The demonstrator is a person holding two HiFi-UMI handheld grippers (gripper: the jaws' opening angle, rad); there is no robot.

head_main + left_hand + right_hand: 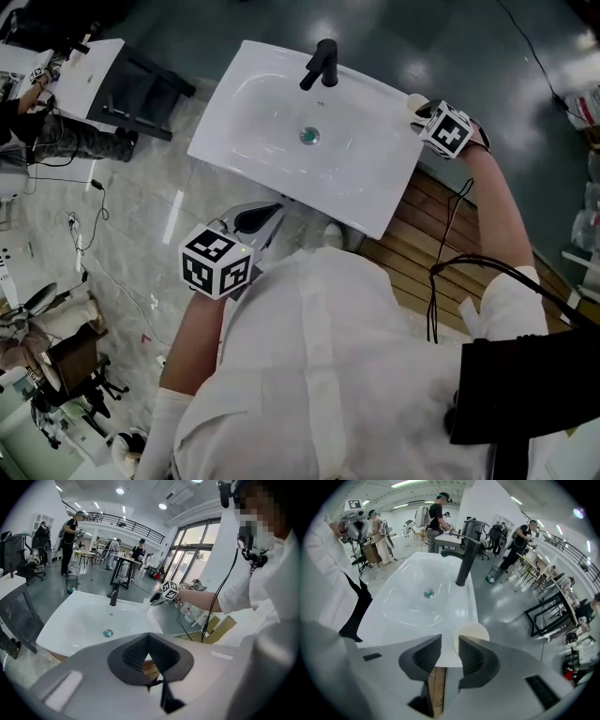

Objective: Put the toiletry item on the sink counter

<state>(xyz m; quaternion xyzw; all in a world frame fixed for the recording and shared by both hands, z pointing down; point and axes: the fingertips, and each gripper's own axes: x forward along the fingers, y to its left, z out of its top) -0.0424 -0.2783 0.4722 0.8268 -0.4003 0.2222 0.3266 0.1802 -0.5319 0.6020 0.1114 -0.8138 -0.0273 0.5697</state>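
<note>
1. The toiletry item [472, 632], a cream thing with a round top, is being shown resting on the corner of the sink counter [459, 604]. It is lying just beyond the tip of the right-hand finger [477, 660] of the right gripper [450, 643], and that finger is partly hiding it.
2. Only the round top is being presented to the right gripper view, so the item is being judged as standing upright with its long axis pointing up. Its height cannot be told.
3. The right gripper's jaws are being held apart with nothing gripped. Through the gap only the counter's edge and the wooden slats [435, 686] below are being seen, and the item is lying to the right of that gap, not in it.
4. The item is therefore being judged as already set down and let go. A straight pull back is what is being called for next. The closeness of the right-hand finger is the risk, since a sideways drift could push the item off the corner.
5. The left gripper [149, 635] is being held with its jaws pressed together and empty, well apart from the item across the basin, so the right gripper is by far the nearer.
6. Farther out from the right fingers, the black faucet [464, 564] and the drain [428, 594] are being shown.
</note>
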